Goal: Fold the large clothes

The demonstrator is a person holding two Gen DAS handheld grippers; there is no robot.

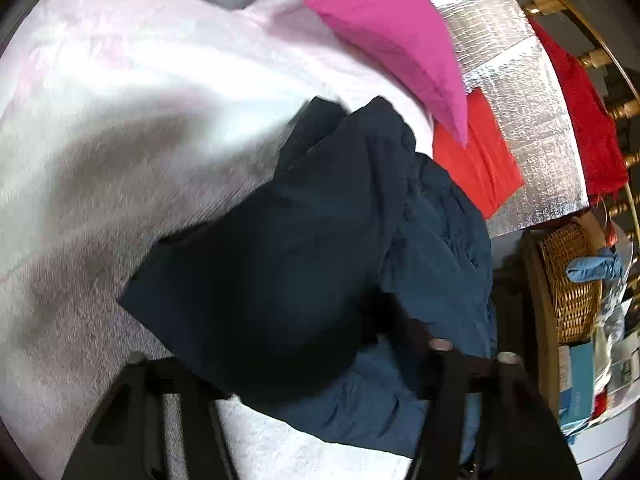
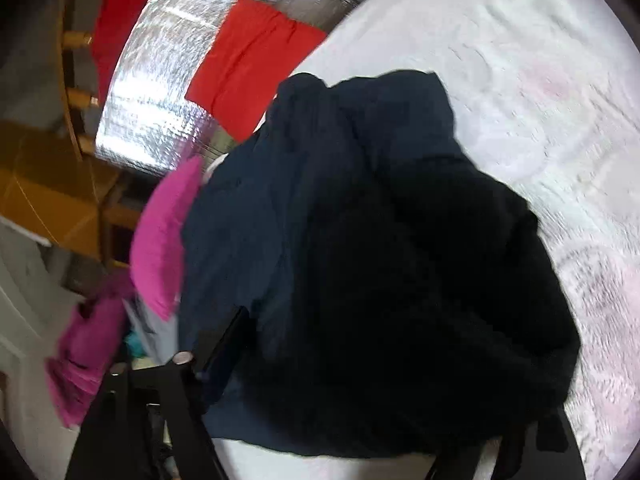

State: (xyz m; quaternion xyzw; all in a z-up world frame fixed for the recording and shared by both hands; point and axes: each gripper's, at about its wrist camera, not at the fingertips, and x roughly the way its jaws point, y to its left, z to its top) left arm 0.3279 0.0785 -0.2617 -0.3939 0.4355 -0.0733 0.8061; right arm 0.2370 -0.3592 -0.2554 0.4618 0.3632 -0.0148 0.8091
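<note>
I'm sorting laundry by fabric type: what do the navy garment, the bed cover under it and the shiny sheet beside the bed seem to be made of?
Navy garment: looks like thin woven synthetic or cotton blend, matte, with fine crinkles; uncertain.
Bed cover: pale pink-white, seemingly a soft textured or quilted textile, judging by raised patterns.
Shiny sheet: reflective silver foil-type material with a gridded surface, probably insulation matting.

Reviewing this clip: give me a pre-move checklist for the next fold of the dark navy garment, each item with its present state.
1. navy garment lies on the pale bedspread: ok.
2. Garment flat enough to fold: not ok, it is bunched and humped.
3. left gripper grips the cloth: cannot tell; fabric drapes over the fingers.
4. right gripper grips the cloth: cannot tell; fabric hides the fingertips.
5. pink garment clear of the navy one: not ok, they look adjacent.
6. red cloth clear of the fold area: ok, it lies off to the side.
</note>
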